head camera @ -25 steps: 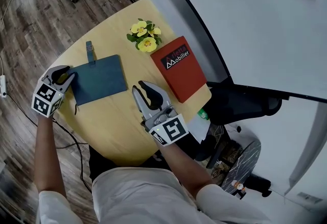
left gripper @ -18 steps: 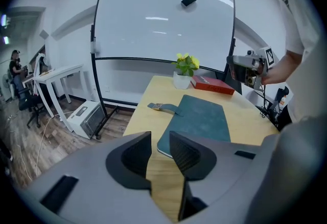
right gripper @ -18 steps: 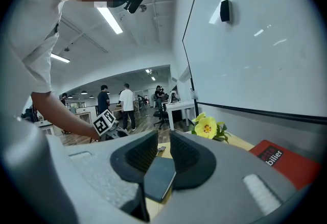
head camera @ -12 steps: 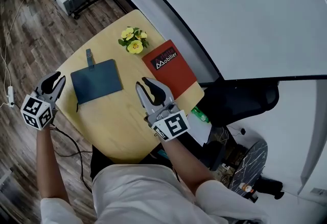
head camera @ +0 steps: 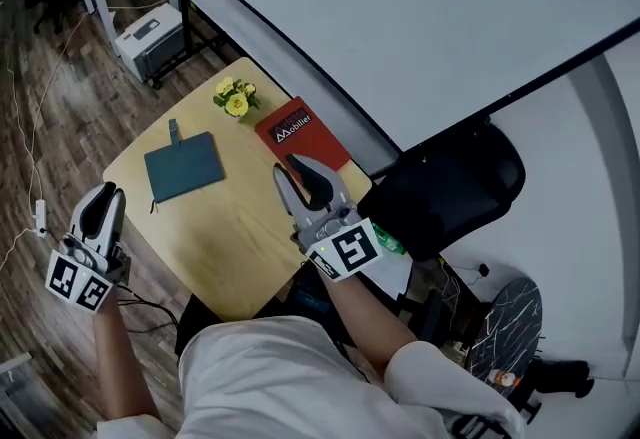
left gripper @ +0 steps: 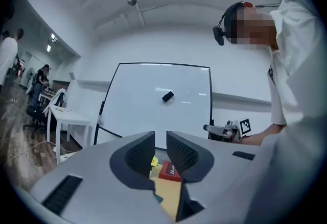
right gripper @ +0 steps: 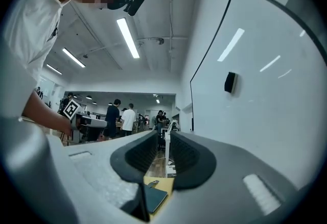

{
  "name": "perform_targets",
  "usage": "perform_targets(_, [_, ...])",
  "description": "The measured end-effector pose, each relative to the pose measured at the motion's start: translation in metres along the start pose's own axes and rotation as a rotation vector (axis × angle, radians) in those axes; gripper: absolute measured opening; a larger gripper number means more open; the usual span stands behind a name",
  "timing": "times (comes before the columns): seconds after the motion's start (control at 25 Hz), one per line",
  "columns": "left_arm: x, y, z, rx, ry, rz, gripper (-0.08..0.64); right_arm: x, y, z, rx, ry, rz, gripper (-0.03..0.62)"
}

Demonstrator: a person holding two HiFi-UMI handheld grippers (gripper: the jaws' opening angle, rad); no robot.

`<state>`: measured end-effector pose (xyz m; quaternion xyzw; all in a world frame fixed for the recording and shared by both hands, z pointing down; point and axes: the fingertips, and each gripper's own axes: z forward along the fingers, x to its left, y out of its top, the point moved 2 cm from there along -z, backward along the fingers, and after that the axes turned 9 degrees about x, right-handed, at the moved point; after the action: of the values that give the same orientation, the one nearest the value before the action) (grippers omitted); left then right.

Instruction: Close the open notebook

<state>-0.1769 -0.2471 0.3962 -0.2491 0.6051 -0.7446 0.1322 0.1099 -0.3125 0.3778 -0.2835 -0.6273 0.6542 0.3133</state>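
I have lifted both clear of the bench point(head camera: 235, 252). My left hand-held gripper point(head camera: 102, 205) has just been closing to a narrow gap with nothing in it, and my right hand-held gripper point(head camera: 300, 173) is narrow and empty too. The notebook point(head camera: 183, 165) lies shut on the bench, well apart from both, so I judge the job done.

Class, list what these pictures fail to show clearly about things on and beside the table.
Red hardcover book: head view, white cover print too small to read.
Dark teal closed notebook: right gripper view, mostly hidden behind the right tongs.
Green object: head view, partly covered by the right tongs, too small to identify.
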Motion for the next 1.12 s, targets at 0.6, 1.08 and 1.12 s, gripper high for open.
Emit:
perform_targets(0.6, [-0.071, -0.020, -0.180, -0.144, 0.326, 0.107, 0.054, 0.129, 0.014, -0.091, -0.009, -0.041, -0.071, 0.075])
perform_targets(1.08, [-0.133, -0.095, -0.300, -0.081, 0.400, 0.079, 0.055, 0.257, -0.038, -0.163, 0.082, -0.049, -0.004, 0.077])
perform_targets(1.12, [-0.140, -0.098, -0.306, -0.068, 0.400, 0.086, 0.055, 0.264, -0.040, -0.168, 0.084, -0.043, -0.004, 0.075])
